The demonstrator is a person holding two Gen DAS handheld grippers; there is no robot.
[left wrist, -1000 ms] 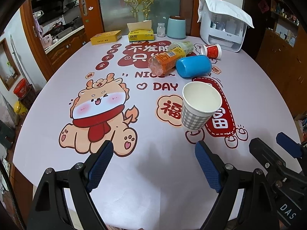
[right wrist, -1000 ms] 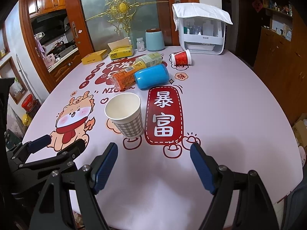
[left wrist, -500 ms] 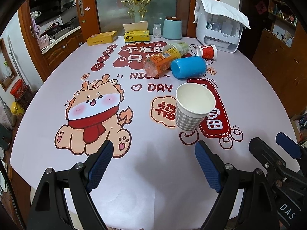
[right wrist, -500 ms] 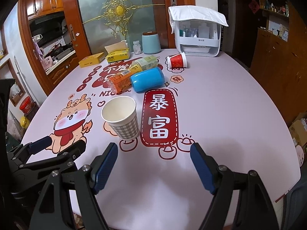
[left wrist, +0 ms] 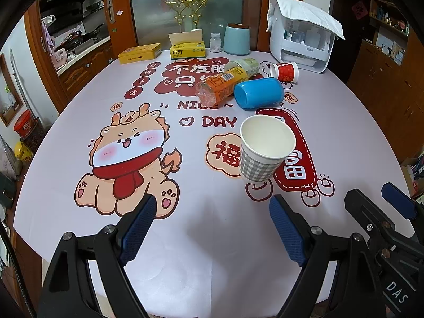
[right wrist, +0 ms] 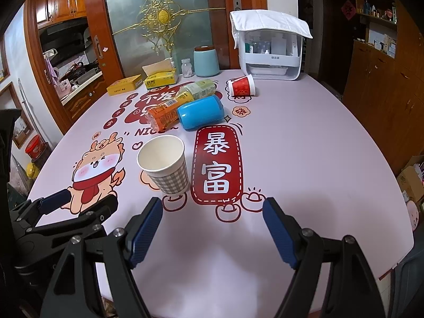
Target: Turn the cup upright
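Note:
A grey-checked paper cup (left wrist: 265, 148) stands upright on the table, mouth up and empty; it also shows in the right wrist view (right wrist: 165, 165). A blue cup (left wrist: 258, 92) lies on its side beyond it, as does a red paper cup (left wrist: 285, 71). My left gripper (left wrist: 212, 228) is open and empty, near the front edge, short of the checked cup. My right gripper (right wrist: 212, 225) is open and empty, to the right of the left one, with the checked cup ahead to its left.
Two plastic bottles (left wrist: 220, 86) lie on their sides next to the blue cup. At the back stand a tissue box (left wrist: 186, 49), a yellow tin (left wrist: 139, 53), a small jar, a light blue canister (left wrist: 236, 39) and a white cloth-covered rack (left wrist: 304, 43). The round table (left wrist: 79, 122) carries a printed cloth.
Both grippers have drawn back slightly from the table and risen a little; the checked cup stands where it was. Both stay open.

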